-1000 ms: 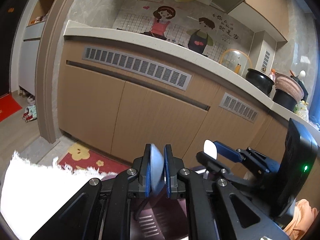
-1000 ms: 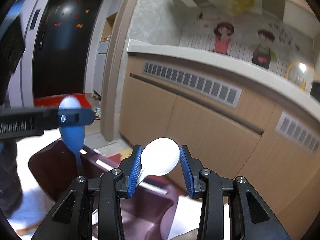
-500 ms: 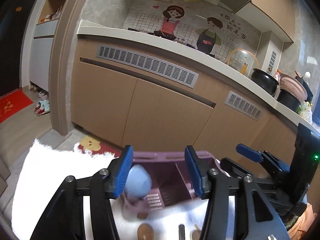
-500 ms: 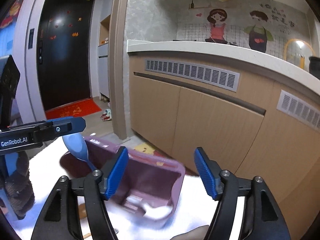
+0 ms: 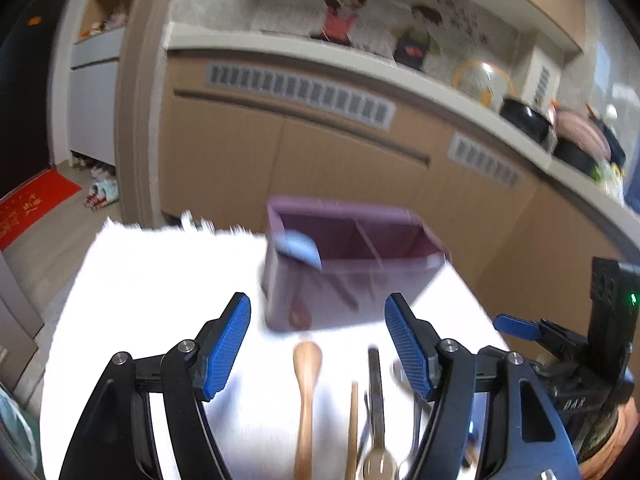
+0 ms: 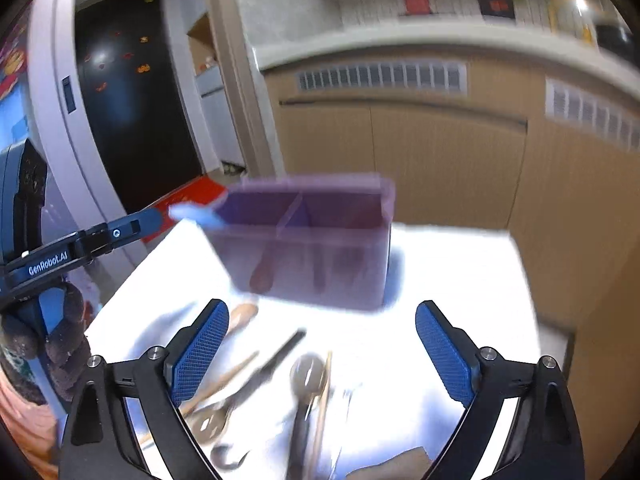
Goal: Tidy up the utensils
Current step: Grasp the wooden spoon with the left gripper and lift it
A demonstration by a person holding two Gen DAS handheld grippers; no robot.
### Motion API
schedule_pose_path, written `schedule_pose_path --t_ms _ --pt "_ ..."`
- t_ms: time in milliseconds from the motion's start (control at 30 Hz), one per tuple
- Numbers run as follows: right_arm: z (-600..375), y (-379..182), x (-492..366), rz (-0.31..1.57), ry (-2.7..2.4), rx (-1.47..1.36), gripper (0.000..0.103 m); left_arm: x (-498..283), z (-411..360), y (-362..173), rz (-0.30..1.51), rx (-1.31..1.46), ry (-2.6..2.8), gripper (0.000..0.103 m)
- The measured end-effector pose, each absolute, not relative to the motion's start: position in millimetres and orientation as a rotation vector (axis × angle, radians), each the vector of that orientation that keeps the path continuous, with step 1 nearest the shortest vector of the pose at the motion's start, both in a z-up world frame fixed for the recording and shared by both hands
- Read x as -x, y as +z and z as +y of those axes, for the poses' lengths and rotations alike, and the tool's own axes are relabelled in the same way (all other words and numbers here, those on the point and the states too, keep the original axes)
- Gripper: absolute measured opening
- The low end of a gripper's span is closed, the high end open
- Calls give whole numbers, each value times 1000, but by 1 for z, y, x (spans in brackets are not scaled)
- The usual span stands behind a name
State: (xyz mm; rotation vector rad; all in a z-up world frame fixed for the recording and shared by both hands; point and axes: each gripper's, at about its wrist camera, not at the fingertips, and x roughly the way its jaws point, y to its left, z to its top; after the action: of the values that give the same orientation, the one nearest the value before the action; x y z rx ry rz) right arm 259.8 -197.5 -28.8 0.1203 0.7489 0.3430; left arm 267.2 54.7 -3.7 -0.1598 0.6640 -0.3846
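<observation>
1. Partly done, judging by the layout: translucent purple plastic two-compartment caddy [image 5: 352, 276] standing upright on the white cloth-covered table [image 5: 160, 280], with a pale blue plastic spoon [image 5: 302, 250] already leaning in its left compartment, bowl poking above the rim.
2. Through the caddy wall, dim shapes of a brown spoon-like piece and a few straight handles; exact count lost to blur.
3. Left to sort, lying loose on the cloth near the camera: light wooden spoon [image 5: 306, 396], thin wooden chopstick [image 5: 353, 428], dark-handled knife [image 5: 375, 384], plus several metal spoons and forks [image 6: 308, 376] piled together, too blurred to number.
4. Left gripper [image 5: 318, 346] spread wide and empty, hovering over the loose pile, short of the caddy.
5. Right gripper [image 6: 322, 354] likewise released, nothing between its blue pads, poised above the metal pieces.
6. Roughly the smaller share finished; most of the pile probably awaiting pickup and placement in a compartment.
</observation>
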Motion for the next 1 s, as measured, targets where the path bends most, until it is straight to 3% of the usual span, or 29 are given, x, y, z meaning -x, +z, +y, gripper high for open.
schedule_pose_path --t_ms 100,233,500,667,800,900,1000 --pt "-209 -52 -248 831 339 -177 95 -264 42 -21 730 94 -419 64" --pt "-220 -74 -239 893 305 -191 95 -273 27 -40 815 61 -420 50" --pt "-229 -94 -233 971 324 -255 95 -307 2 -73 925 -65 -329 44" --pt "-234 -97 -232 990 346 -301 96 -321 0 -85 969 -90 -308 35" --pt "-236 -99 -234 1001 380 -345 103 -324 -4 -91 977 -123 -309 34" --pt "-237 -99 -234 1001 375 -370 103 -324 -7 -90 967 -137 -311 27" --pt "-238 -99 -236 1013 373 -383 103 -322 -7 -91 956 -145 -308 27"
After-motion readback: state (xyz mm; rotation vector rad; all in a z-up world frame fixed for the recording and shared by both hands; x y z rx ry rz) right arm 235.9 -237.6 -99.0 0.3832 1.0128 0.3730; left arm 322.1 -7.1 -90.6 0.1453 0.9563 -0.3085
